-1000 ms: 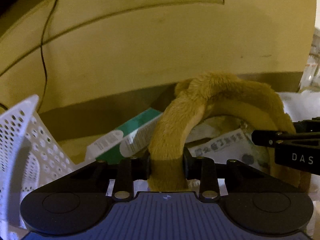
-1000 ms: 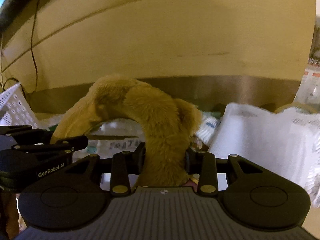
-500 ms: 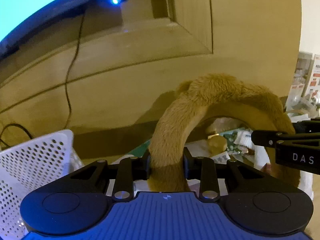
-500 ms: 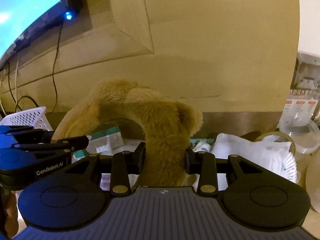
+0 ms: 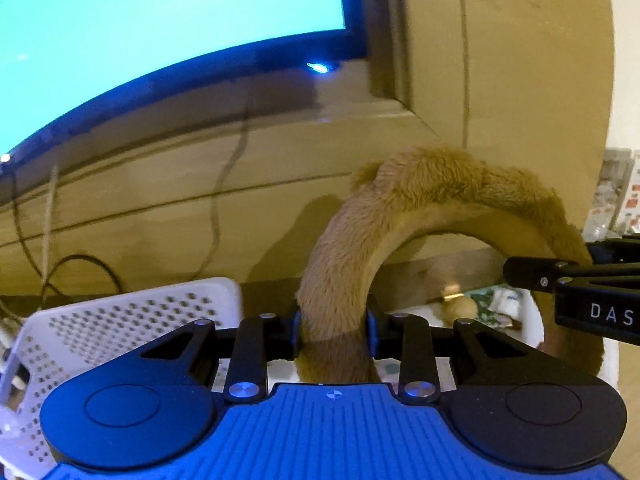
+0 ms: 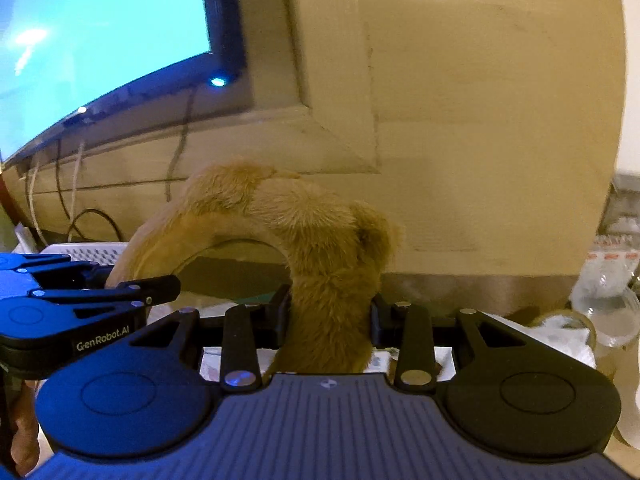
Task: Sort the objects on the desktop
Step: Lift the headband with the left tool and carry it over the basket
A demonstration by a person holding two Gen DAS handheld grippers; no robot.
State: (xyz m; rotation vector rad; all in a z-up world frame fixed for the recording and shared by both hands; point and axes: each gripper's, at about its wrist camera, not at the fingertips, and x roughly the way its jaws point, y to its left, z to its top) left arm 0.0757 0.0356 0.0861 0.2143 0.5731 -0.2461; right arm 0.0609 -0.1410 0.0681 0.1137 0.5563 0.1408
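A brown furry plush band (image 5: 432, 196), curved like an arch, hangs between both grippers. My left gripper (image 5: 332, 326) is shut on its left end. My right gripper (image 6: 329, 316) is shut on its right end (image 6: 320, 264). The right gripper also shows at the right edge of the left wrist view (image 5: 532, 274), and the left gripper at the left of the right wrist view (image 6: 160, 288). The band is held up above the desk in front of the wooden wall. A white perforated basket (image 5: 132, 316) stands low at the left.
A lit monitor (image 5: 160, 24) hangs on the wall above, with cables (image 5: 218, 216) trailing down. White bags and packets (image 5: 496, 304) lie on the desk under the band. Clear plastic containers (image 6: 604, 284) and crumpled white paper (image 6: 560, 332) stand at the right.
Both grippers have risen with the plush band. The monitor has come into view at the top and the desk clutter has dropped low in the frames.
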